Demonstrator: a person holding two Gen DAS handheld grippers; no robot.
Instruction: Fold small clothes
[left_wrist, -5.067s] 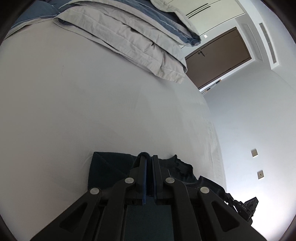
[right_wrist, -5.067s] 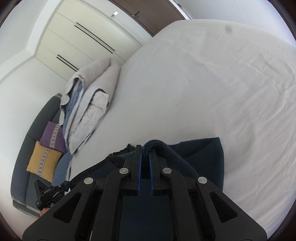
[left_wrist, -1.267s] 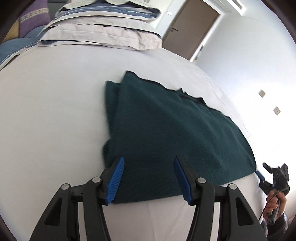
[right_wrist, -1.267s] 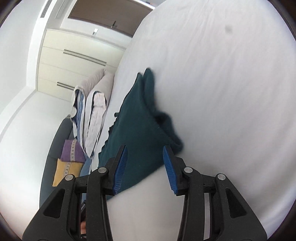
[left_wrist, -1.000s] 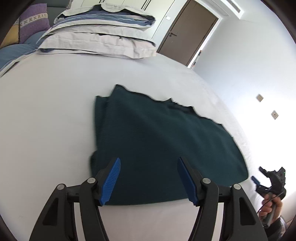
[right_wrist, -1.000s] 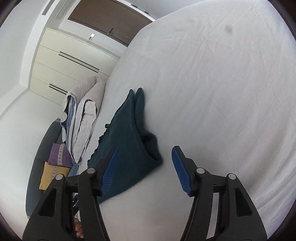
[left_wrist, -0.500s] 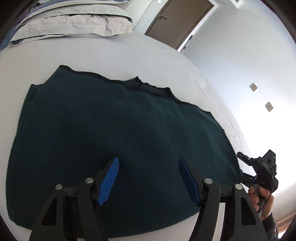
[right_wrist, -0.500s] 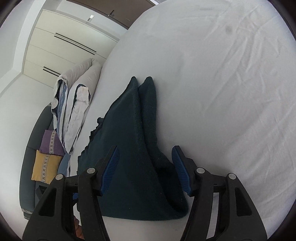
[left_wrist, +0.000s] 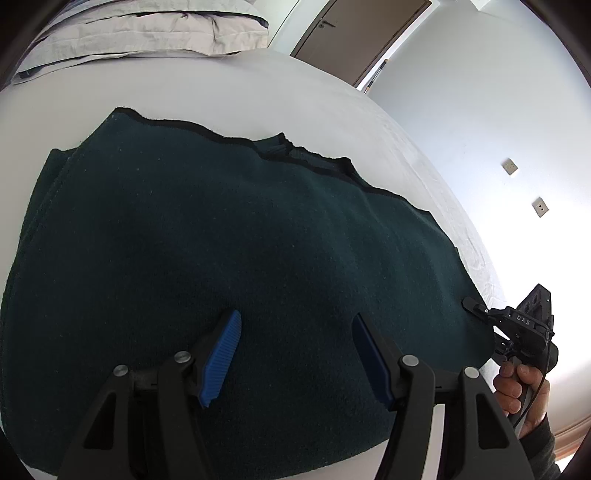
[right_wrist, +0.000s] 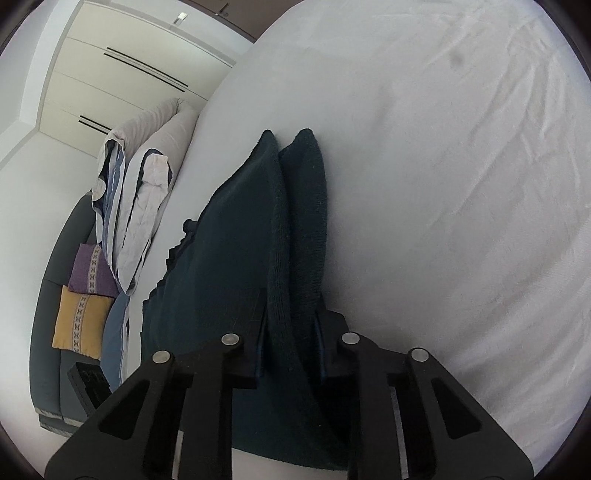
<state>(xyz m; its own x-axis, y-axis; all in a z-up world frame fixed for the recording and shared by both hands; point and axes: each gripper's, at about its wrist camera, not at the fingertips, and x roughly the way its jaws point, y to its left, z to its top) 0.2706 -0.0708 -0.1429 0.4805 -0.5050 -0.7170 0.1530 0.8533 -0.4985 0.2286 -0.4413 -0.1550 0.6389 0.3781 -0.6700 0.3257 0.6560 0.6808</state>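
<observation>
A dark teal folded garment (left_wrist: 221, 236) lies flat on the white bed (left_wrist: 207, 88). My left gripper (left_wrist: 295, 343) is open just above its near part, blue pads apart. In the right wrist view the garment's folded right edge (right_wrist: 295, 221) runs between the fingers of my right gripper (right_wrist: 290, 347), which is closed down on that thick fold. The right gripper also shows in the left wrist view (left_wrist: 517, 325), at the garment's right end, held by a hand.
Folded grey and blue bedding (left_wrist: 140, 33) lies at the head of the bed. A brown door (left_wrist: 362, 37) is beyond. A sofa with purple and yellow cushions (right_wrist: 85, 295) stands left of the bed, below white wardrobes (right_wrist: 129, 74).
Both grippers have moved in over the garment. The right gripper has narrowed from wide open onto the folded right edge. The left gripper stays open and sits lower over the cloth.
</observation>
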